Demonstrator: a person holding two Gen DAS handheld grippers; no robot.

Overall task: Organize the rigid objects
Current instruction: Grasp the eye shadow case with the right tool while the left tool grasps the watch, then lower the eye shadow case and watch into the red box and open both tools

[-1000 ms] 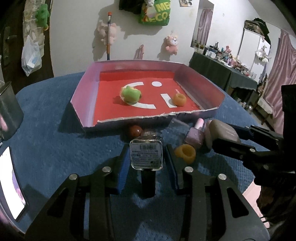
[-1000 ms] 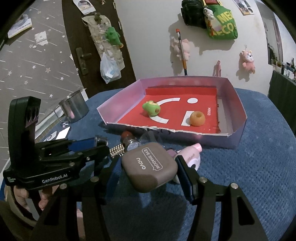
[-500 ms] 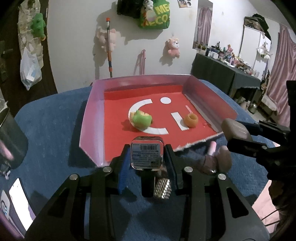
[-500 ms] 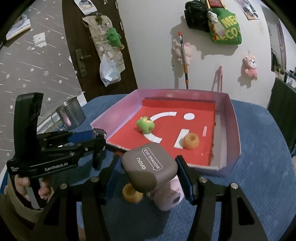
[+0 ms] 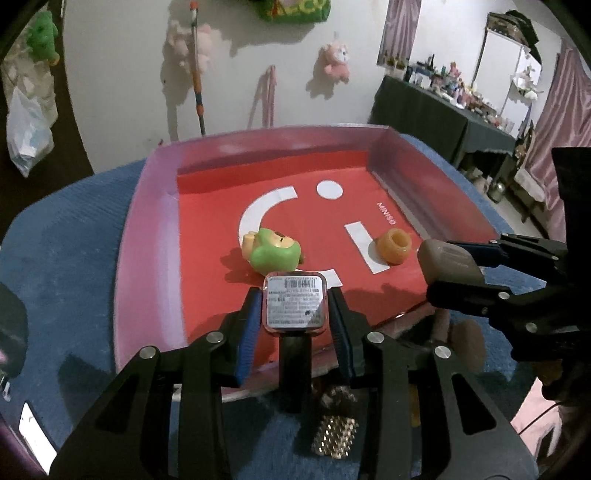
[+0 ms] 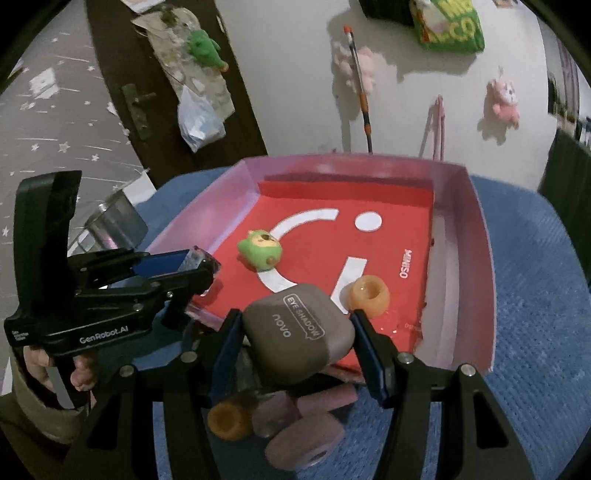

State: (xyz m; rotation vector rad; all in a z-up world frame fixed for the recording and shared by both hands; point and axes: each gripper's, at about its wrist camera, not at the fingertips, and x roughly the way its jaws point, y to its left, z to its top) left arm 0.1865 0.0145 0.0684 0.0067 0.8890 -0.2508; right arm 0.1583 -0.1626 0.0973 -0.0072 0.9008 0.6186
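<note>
"EYE SHADOW" and "novo" are printed on the grey case (image 6: pixel 297 338) in my right claw (image 6: pixel 297 343). My left claw's body (image 6: pixel 79 321) reads "GenRobot.AI". The red tray floor (image 6: pixel 406 264) says "MINISO". The bottle (image 5: pixel 294 305) in my left claw carries a barcode label, its print too small to read. The green bag (image 6: pixel 448 24) on the wall shows partial letters "CO".

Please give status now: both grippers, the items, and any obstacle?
Left gripper shut on small bottle; right gripper shut on eye shadow case. Both over the red tray. Green toy sits just ahead of the bottle.
</note>
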